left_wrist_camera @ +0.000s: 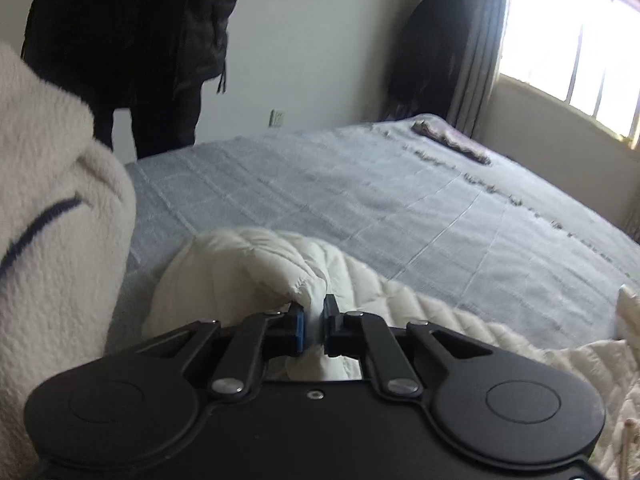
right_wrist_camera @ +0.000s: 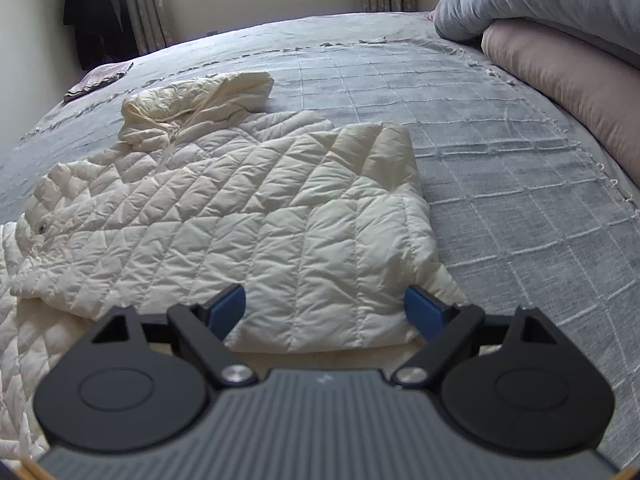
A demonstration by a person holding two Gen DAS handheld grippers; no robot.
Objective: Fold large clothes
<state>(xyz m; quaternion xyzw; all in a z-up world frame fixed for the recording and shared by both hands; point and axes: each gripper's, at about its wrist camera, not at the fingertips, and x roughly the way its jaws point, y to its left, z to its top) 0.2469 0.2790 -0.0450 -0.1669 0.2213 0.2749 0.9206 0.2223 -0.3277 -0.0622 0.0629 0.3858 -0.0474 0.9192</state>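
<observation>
A cream quilted puffer jacket (right_wrist_camera: pixel 240 208) lies spread on the grey bed cover (right_wrist_camera: pixel 520 208), hood (right_wrist_camera: pixel 208 96) toward the far side, one part folded over onto the body. In the left wrist view my left gripper (left_wrist_camera: pixel 314 320) is shut on a bunched piece of the jacket (left_wrist_camera: pixel 240 268), white fabric pinched between its blue pads. My right gripper (right_wrist_camera: pixel 324 308) hovers just over the jacket's near hem with its jaws wide apart and nothing pinched between its fingers (right_wrist_camera: pixel 226 306).
A person in a black puffer coat (left_wrist_camera: pixel 132 40) stands at the far side of the bed. A fleecy cream sleeve (left_wrist_camera: pixel 52 220) fills the left wrist view's left edge. Folded grey and pink duvets (right_wrist_camera: pixel 560 40) are stacked at the right. A small purple cloth (right_wrist_camera: pixel 98 80) lies near the window corner.
</observation>
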